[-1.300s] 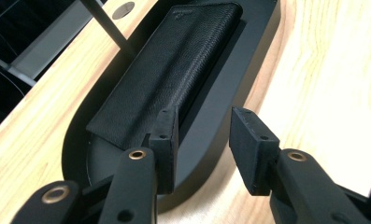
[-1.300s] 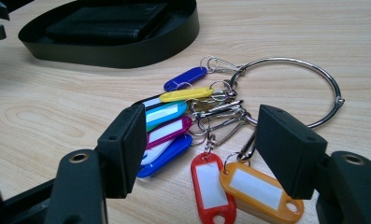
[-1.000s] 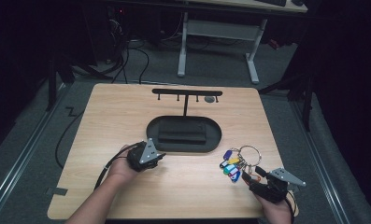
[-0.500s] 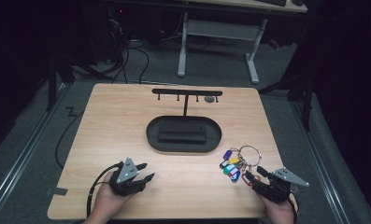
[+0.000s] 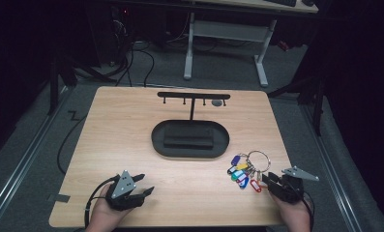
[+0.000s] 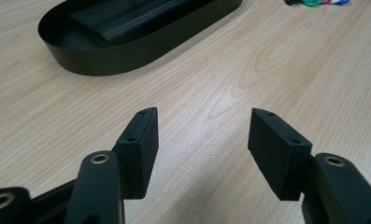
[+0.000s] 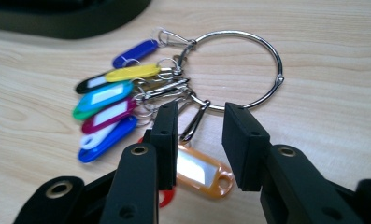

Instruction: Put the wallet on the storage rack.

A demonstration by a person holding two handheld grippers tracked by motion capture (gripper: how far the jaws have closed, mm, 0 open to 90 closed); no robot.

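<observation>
Wooden worktop lay lit in dark room. Right gripper jaws, just closing, straddled orange tag of key ring, not yet clamped. Left gripper, jaws just opening, empty, parked lower left, clear of tray.

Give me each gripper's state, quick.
Left gripper: open, empty, jaws just opening.
Right gripper: open, jaws just closing around the key ring's orange tag.
</observation>
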